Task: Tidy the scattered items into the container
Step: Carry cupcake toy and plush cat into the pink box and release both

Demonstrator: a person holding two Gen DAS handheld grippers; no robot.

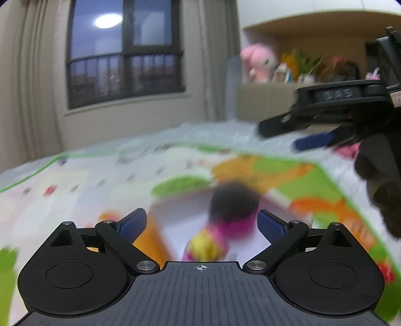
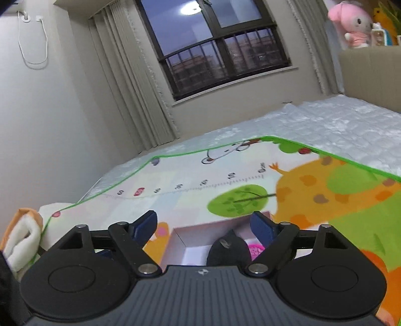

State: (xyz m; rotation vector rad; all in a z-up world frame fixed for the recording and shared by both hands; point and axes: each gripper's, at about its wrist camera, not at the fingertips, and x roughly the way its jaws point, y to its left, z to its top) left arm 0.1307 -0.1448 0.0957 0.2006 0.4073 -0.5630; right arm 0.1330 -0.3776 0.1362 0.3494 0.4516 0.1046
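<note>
A shallow white box [image 2: 193, 234] lies on the colourful play mat, low in both wrist views. In it are a black rounded item [image 2: 228, 248] and a pink item [image 2: 255, 249]. The blurred left wrist view shows the box [image 1: 175, 208], the black item [image 1: 233, 203], and a pink and yellow item [image 1: 208, 243]. My left gripper [image 1: 201, 220] is open and empty just above the box. My right gripper [image 2: 204, 225] is open and empty above the box too; it also shows in the left wrist view [image 1: 300, 135] at the right, raised over the bed.
The play mat [image 2: 325, 190] covers a white quilted bed [image 2: 338, 123]. A folded orange and white cloth [image 2: 22, 233] lies at the mat's left edge. A shelf with plush toys [image 2: 353, 22] stands at the right. A window and curtains are behind.
</note>
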